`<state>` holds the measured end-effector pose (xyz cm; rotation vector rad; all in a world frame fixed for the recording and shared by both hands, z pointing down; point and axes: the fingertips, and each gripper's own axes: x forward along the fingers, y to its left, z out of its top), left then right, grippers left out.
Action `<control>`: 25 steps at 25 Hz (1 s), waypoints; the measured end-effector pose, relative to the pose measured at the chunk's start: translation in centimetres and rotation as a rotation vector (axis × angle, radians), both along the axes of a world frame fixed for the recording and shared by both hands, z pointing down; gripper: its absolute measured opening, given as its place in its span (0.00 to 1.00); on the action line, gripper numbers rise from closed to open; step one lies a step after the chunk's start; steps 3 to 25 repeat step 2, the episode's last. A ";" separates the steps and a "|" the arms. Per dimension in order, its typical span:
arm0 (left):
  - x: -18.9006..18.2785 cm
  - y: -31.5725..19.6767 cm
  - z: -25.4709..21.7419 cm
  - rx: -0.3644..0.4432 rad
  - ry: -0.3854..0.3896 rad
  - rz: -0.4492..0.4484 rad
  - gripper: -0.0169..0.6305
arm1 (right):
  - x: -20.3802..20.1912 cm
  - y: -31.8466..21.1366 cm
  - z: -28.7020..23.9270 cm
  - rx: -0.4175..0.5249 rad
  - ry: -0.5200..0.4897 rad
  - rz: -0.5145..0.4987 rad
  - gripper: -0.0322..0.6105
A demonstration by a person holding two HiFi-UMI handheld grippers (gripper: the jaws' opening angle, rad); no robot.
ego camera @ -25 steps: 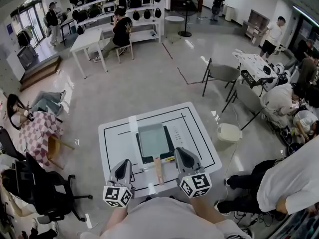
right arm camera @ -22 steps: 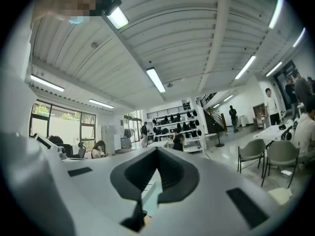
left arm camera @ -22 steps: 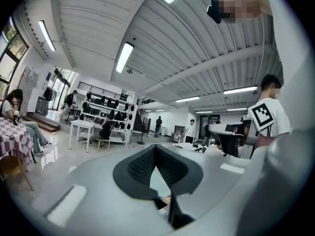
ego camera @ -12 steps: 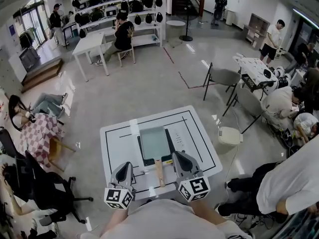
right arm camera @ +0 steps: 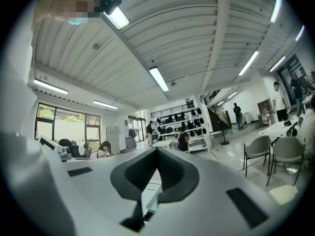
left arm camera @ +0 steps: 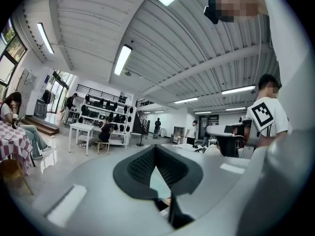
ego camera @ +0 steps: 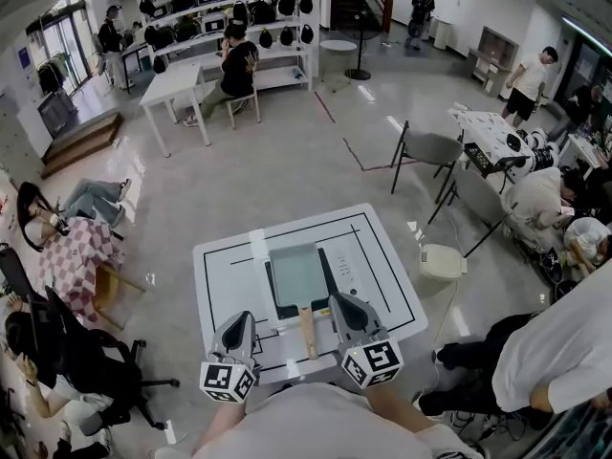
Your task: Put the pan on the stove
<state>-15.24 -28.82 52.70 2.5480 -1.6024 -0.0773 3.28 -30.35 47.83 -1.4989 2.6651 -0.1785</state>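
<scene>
A rectangular grey-green pan [ego camera: 295, 268] rests on the flat black stove [ego camera: 328, 275] in the middle of the white table [ego camera: 382, 256]. Its wooden handle [ego camera: 308, 331] points back toward me. My left gripper [ego camera: 239, 316] hovers over the table's near edge, left of the handle, shut and empty. My right gripper [ego camera: 338, 300] is just right of the handle, beside the stove's near corner, also shut and empty. In the left gripper view the jaws [left arm camera: 155, 147] meet at the tip. The right gripper [right arm camera: 157, 150] looks the same in its own view. Neither touches the pan.
Black lines and tape strips mark the table top. A round stool [ego camera: 440, 256] and two grey chairs [ego camera: 426, 144] stand to the right. A person in white [ego camera: 564, 342] is close at the right. A black office chair [ego camera: 91, 371] stands at the left.
Almost nothing has changed. The view has shifted a little, so the table sits slightly lower. Both grippers stay shut beside the pan handle.
</scene>
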 end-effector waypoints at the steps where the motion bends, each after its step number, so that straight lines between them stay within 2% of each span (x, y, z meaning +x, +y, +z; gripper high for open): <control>1: 0.0 0.0 0.1 0.000 -0.001 0.000 0.04 | 0.0 0.1 0.1 -0.001 0.001 0.002 0.06; 25: 0.0 0.1 0.2 -0.001 -0.001 -0.001 0.04 | 0.0 0.1 0.3 -0.002 0.002 0.003 0.06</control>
